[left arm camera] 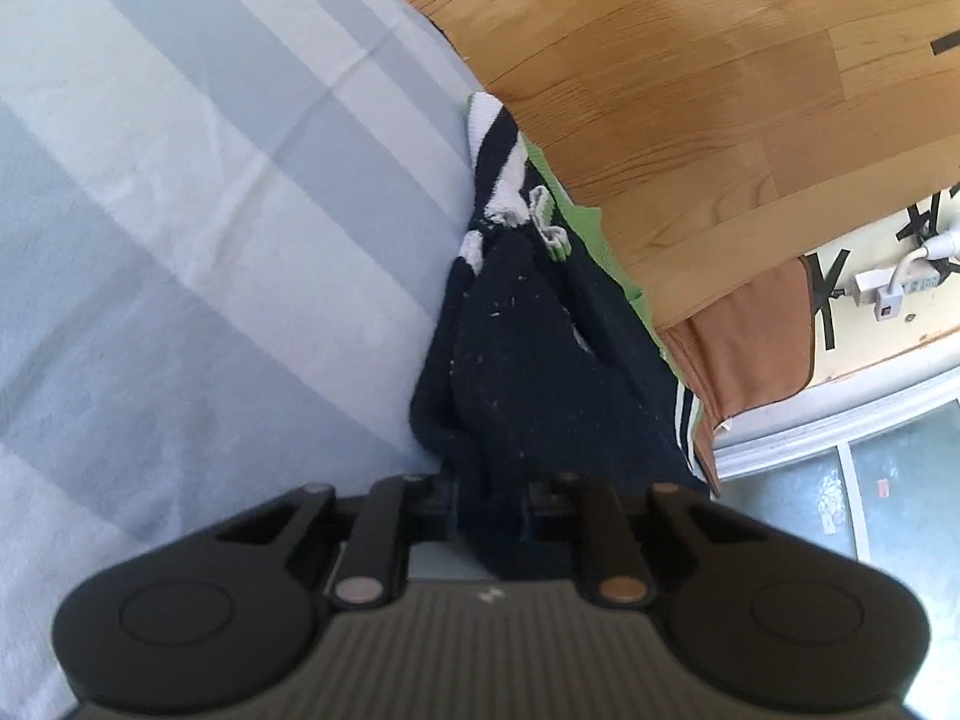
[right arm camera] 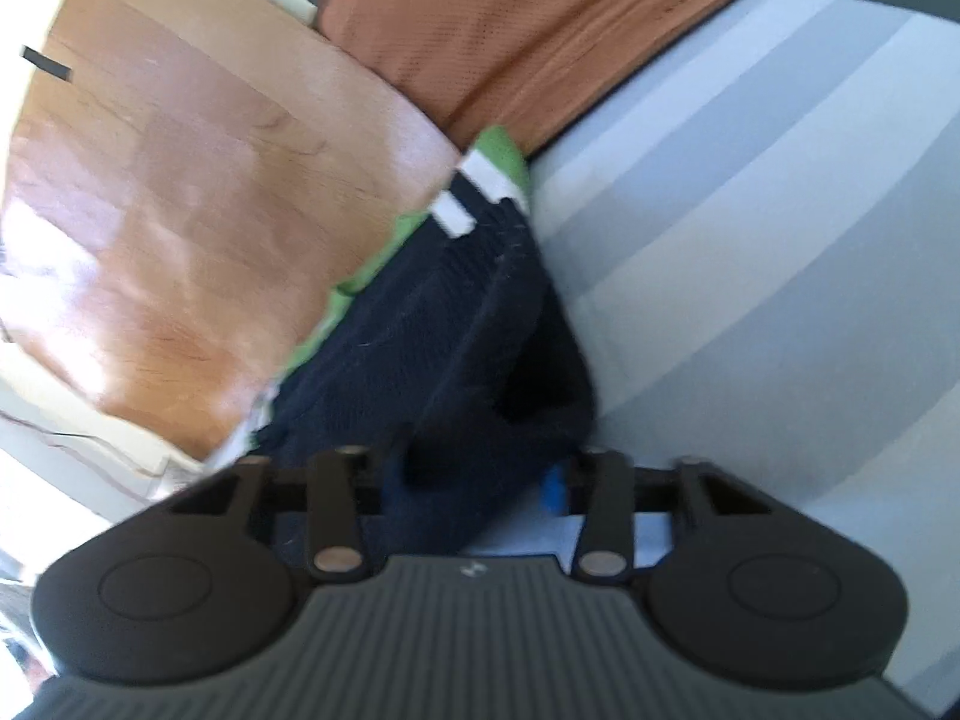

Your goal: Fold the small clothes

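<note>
Dark navy shorts [left arm camera: 528, 354] with white stripes, a grey drawstring and a green lining hang bunched at the edge of the striped sheet. My left gripper [left arm camera: 489, 495] is shut on one end of their fabric. In the right wrist view the same shorts [right arm camera: 444, 330] stretch away from my right gripper [right arm camera: 474, 480], which is shut on the other end. The fingertips of both grippers are hidden by the cloth.
A pale blue and grey striped sheet [left arm camera: 198, 210] covers the bed, and also shows in the right wrist view [right arm camera: 768, 252]. A wooden floor [left arm camera: 690, 90] lies beyond the edge. A brown folded garment [right arm camera: 540, 42] lies near the sheet. A white power strip [left arm camera: 888, 288] sits on a cream surface.
</note>
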Available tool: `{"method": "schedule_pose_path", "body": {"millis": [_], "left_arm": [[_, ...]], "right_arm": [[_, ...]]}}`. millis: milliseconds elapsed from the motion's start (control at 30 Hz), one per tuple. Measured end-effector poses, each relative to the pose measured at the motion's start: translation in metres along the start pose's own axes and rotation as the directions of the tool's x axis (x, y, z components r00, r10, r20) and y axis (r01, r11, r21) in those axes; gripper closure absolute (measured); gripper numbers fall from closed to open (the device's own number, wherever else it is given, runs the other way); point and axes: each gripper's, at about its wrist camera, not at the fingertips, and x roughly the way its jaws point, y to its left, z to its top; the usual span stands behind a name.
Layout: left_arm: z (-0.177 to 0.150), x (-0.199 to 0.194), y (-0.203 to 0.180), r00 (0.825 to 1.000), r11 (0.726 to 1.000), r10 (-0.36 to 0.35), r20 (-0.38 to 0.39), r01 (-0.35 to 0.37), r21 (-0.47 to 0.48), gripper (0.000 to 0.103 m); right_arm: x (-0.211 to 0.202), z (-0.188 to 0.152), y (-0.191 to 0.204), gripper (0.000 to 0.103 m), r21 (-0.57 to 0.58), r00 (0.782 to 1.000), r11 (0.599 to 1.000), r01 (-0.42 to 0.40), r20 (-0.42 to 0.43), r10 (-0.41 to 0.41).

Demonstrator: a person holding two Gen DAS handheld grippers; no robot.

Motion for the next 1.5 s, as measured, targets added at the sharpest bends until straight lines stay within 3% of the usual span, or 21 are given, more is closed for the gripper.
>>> {"method": "schedule_pose_path", "body": {"millis": [133, 400, 633, 700, 733, 767, 833, 900, 1000, 1100, 1167, 1200, 1267, 1333, 1400, 1500], "left_arm": [[-0.003, -0.010, -0.006, 1.000, 0.999, -0.001, -0.019, 0.001, 0.034, 0.091], [-0.011, -0.070, -0.022, 0.999, 0.993, -0.025, 0.047, 0.019, 0.118, 0.091], [-0.058, -0.110, -0.007, 0.998, 0.984, 0.057, -0.010, -0.055, 0.169, 0.090], [-0.068, -0.116, 0.001, 0.995, 0.981, 0.096, -0.014, -0.092, 0.173, 0.086], [-0.070, -0.120, 0.005, 0.993, 0.979, 0.114, -0.012, -0.110, 0.173, 0.078], [-0.069, -0.125, 0.010, 0.992, 0.978, 0.123, -0.006, -0.120, 0.172, 0.067], [-0.061, -0.144, 0.015, 0.993, 0.978, 0.115, 0.039, -0.120, 0.171, 0.060], [-0.046, -0.164, 0.009, 0.983, 0.966, 0.135, 0.126, -0.158, 0.205, 0.060], [-0.024, -0.170, -0.014, 0.962, 0.923, 0.168, 0.216, -0.231, 0.308, 0.059], [0.004, -0.147, -0.045, 0.945, 0.855, 0.183, 0.271, -0.289, 0.432, 0.037], [0.021, -0.119, -0.069, 0.943, 0.804, 0.175, 0.285, -0.303, 0.512, 0.014], [0.031, -0.101, -0.083, 0.944, 0.774, 0.165, 0.286, -0.304, 0.556, 0.012], [0.046, -0.062, -0.107, 0.953, 0.717, 0.155, 0.258, -0.289, 0.634, 0.010], [0.061, -0.017, -0.129, 0.965, 0.682, 0.162, 0.206, -0.261, 0.684, 0.010], [0.070, 0.027, -0.144, 0.975, 0.658, 0.174, 0.141, -0.222, 0.719, 0.010], [0.076, 0.091, -0.159, 0.973, 0.629, 0.220, 0.067, -0.194, 0.752, 0.010]], "right_arm": [[-0.013, 0.000, 0.004, 0.088, -0.027, 1.000, 1.000, 0.012, 0.022, -0.011], [-0.064, -0.022, 0.019, 0.089, -0.117, 0.999, 0.992, -0.041, 0.022, 0.043], [-0.095, -0.070, 0.014, 0.088, -0.165, 0.998, 0.984, -0.063, -0.037, 0.057], [-0.092, -0.078, 0.008, 0.076, -0.159, 0.998, 0.986, -0.043, -0.057, 0.035], [-0.094, -0.078, 0.001, 0.070, -0.165, 0.999, 0.986, 0.001, -0.046, -0.009], [-0.097, -0.075, -0.003, 0.058, -0.172, 0.998, 0.984, 0.047, -0.022, -0.052], [-0.109, -0.064, -0.013, 0.056, -0.172, 0.993, 0.978, 0.115, 0.055, -0.107], [-0.121, -0.047, -0.015, 0.056, -0.174, 0.985, 0.974, 0.145, 0.114, -0.126], [-0.121, -0.022, 0.003, 0.056, -0.244, 0.977, 0.957, 0.158, 0.181, -0.115], [-0.094, 0.000, 0.029, 0.056, -0.355, 0.980, 0.925, 0.137, 0.188, -0.073], [-0.065, 0.016, 0.053, 0.056, -0.448, 0.987, 0.889, 0.095, 0.156, -0.026], [-0.051, 0.023, 0.063, 0.056, -0.490, 0.991, 0.869, 0.070, 0.137, -0.003], [-0.015, 0.040, 0.084, 0.056, -0.565, 0.996, 0.825, 0.024, 0.089, 0.032], [0.024, 0.057, 0.102, 0.054, -0.600, 0.999, 0.800, -0.009, 0.031, 0.034], [0.066, 0.074, 0.115, 0.051, -0.600, 1.000, 0.799, -0.020, -0.026, 0.005], [0.124, 0.089, 0.126, 0.051, -0.610, 0.995, 0.792, -0.017, -0.092, -0.049]]}}
